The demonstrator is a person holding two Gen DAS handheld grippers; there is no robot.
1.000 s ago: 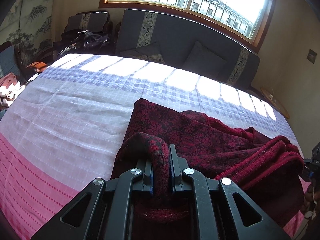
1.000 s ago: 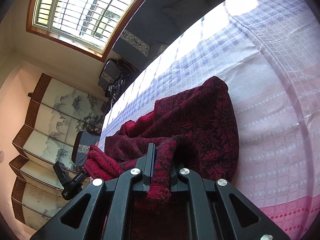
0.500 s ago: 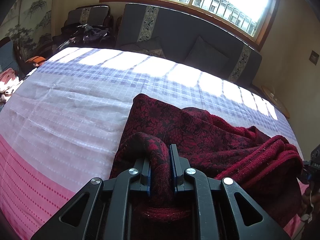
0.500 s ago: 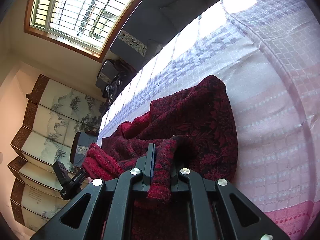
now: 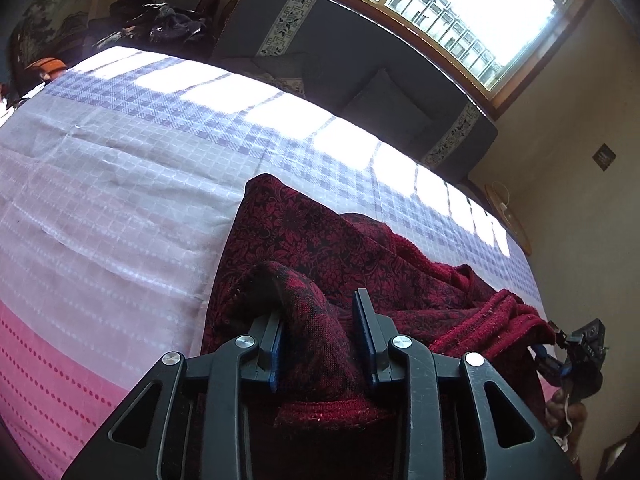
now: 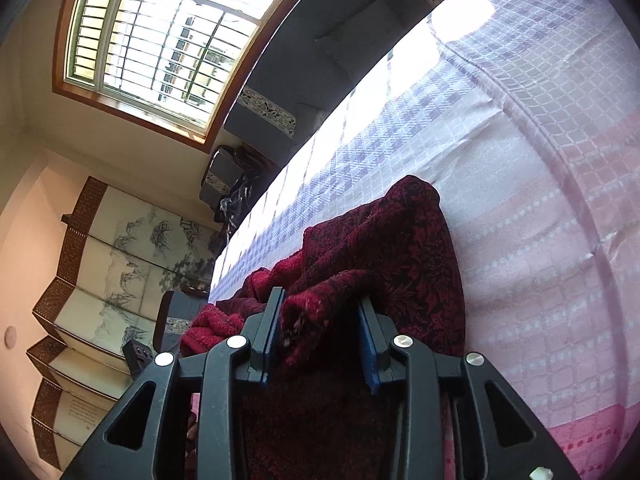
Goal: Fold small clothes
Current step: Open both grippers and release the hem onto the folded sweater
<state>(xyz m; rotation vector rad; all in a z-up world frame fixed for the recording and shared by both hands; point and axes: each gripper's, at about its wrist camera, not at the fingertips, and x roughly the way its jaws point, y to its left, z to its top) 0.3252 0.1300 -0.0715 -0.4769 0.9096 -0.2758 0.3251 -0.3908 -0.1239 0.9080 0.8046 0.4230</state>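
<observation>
A dark red garment point(image 5: 320, 240) with a black flower pattern and a plain red knitted lining lies bunched on the bed sheet point(image 5: 120, 200). My left gripper point(image 5: 318, 304) hovers at its near left edge, jaws opening; a fold of the cloth still rests between them, against the left pad only. In the right wrist view the same garment point(image 6: 400, 248) lies ahead. My right gripper point(image 6: 320, 300) is opening too, with a red fold leaning on its left pad and a gap at the other. The right gripper point(image 5: 576, 356) also shows at the left view's right edge.
The sheet point(image 6: 540, 200) is checked white and purple, pink toward the near edge. A dark sofa point(image 5: 360, 68) with cushions runs under the window behind the bed. A painted folding screen point(image 6: 112, 260) stands at one side. An armchair point(image 5: 168, 4) holds dark clothes.
Both grippers were shut on folds of the red garment; now both pairs of jaws stand apart and the folds sag loose between them. The left view has rolled and moved slightly.
</observation>
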